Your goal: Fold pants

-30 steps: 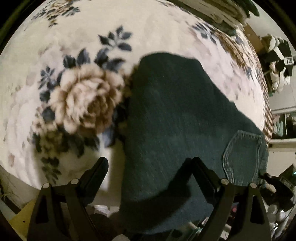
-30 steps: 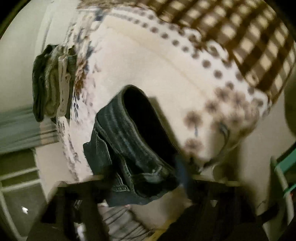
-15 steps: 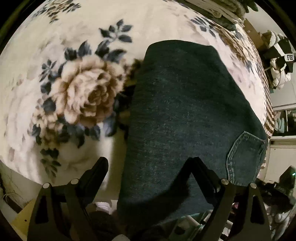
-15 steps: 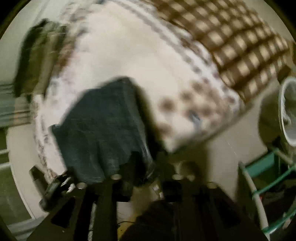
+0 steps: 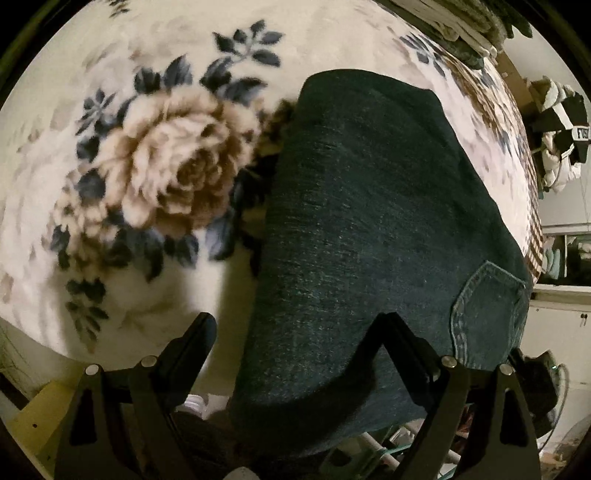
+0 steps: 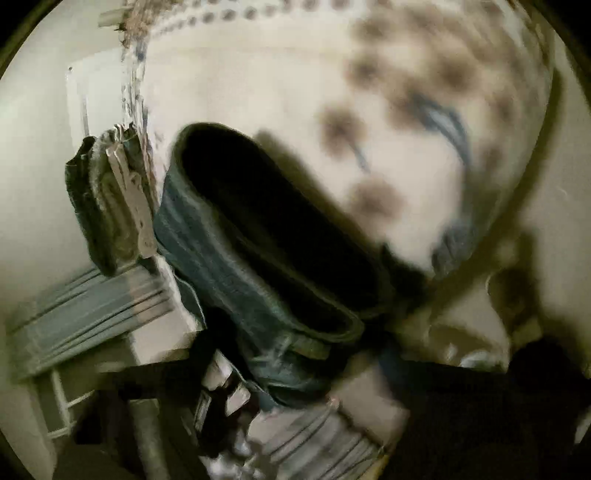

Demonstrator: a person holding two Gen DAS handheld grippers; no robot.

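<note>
Dark blue jeans [image 5: 369, 229] lie folded on a floral blanket [image 5: 155, 158], a back pocket [image 5: 487, 310] at the lower right. My left gripper [image 5: 299, 332] is open just above the near edge of the jeans, one finger over the blanket, the other over the denim. In the right wrist view the jeans [image 6: 258, 266] show their open waistband, hanging off the bed's edge. The right gripper is a dark motion blur at the bottom of that view; its jaws cannot be made out.
A stack of folded clothes [image 5: 461, 26] sits at the blanket's far edge and also shows in the right wrist view [image 6: 107, 199]. Striped clothing [image 5: 561, 129] hangs at the right. A checked cover [image 5: 535, 236] borders the blanket. Clutter lies below the bed's edge.
The left view has shifted slightly, jeans sitting a little lower and larger. The right gripper swung quickly, its view turning from the jeans' top back to the open waistband.
</note>
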